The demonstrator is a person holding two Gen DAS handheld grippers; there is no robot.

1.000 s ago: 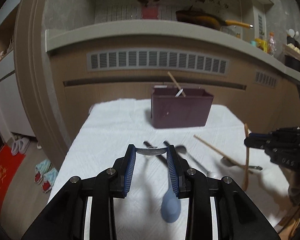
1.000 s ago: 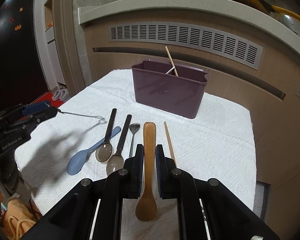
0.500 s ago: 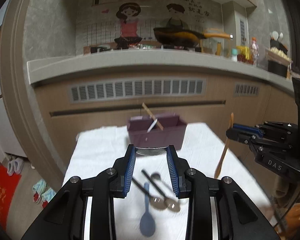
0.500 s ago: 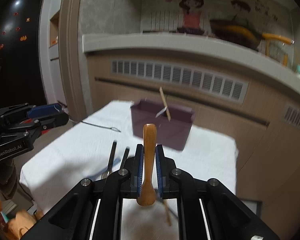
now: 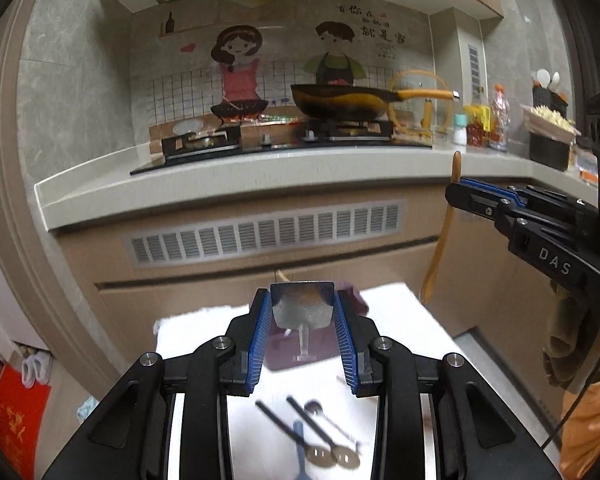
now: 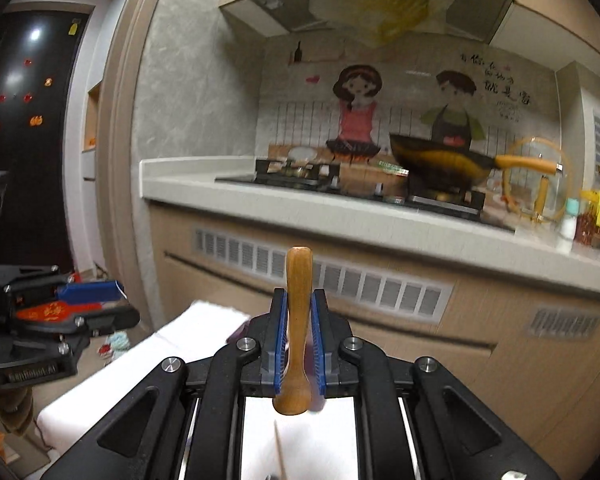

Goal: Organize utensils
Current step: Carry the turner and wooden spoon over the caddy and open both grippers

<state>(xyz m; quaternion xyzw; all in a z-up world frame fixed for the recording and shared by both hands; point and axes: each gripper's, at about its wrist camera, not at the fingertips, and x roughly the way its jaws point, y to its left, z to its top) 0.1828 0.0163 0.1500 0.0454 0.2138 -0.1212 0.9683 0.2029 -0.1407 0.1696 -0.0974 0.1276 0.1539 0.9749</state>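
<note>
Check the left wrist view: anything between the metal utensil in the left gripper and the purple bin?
Nothing visible. The metal utensil sits clamped in the left gripper, and the purple bin lies directly behind and below it.

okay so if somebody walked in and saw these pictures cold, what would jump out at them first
Probably the two loaded grippers, held up in front of the kitchen counter. The left gripper clamps a metal spatula blade between its blue pads, and the right gripper pinches a wooden spoon upright by its handle. Behind them, a big black wok sits on the stove.
</note>
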